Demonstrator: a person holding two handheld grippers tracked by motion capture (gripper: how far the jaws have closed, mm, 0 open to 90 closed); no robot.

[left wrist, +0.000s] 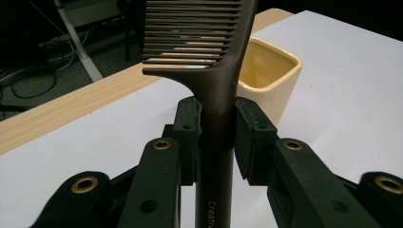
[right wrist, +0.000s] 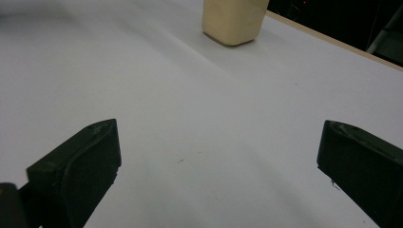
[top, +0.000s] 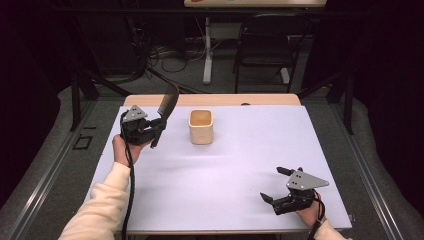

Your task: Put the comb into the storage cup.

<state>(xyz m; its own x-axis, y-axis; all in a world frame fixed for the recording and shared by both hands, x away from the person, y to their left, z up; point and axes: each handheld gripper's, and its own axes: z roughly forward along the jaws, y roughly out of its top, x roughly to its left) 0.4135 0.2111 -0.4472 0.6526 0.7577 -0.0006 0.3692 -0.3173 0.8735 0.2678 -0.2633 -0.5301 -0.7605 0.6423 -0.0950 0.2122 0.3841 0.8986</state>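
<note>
My left gripper (top: 156, 131) is shut on the handle of a dark brown comb (top: 167, 107), held above the table's left side with the teeth end raised. In the left gripper view the comb (left wrist: 216, 95) stands between the two jaws (left wrist: 216, 126), teeth at the top. A cream square cup (top: 201, 126) stands upright and empty at the table's middle back, just right of the comb; it sits behind the comb (left wrist: 268, 76) in that view. My right gripper (top: 275, 184) rests open near the front right, nothing between its fingers (right wrist: 76, 166). The cup (right wrist: 234, 19) lies far ahead of it.
A white sheet (top: 225, 170) covers the wooden table (top: 215, 99). Beyond the far edge stand a black chair (top: 265, 45), a white table leg (top: 207, 50) and floor cables (top: 170, 57). Metal rails (top: 45, 165) run along both sides.
</note>
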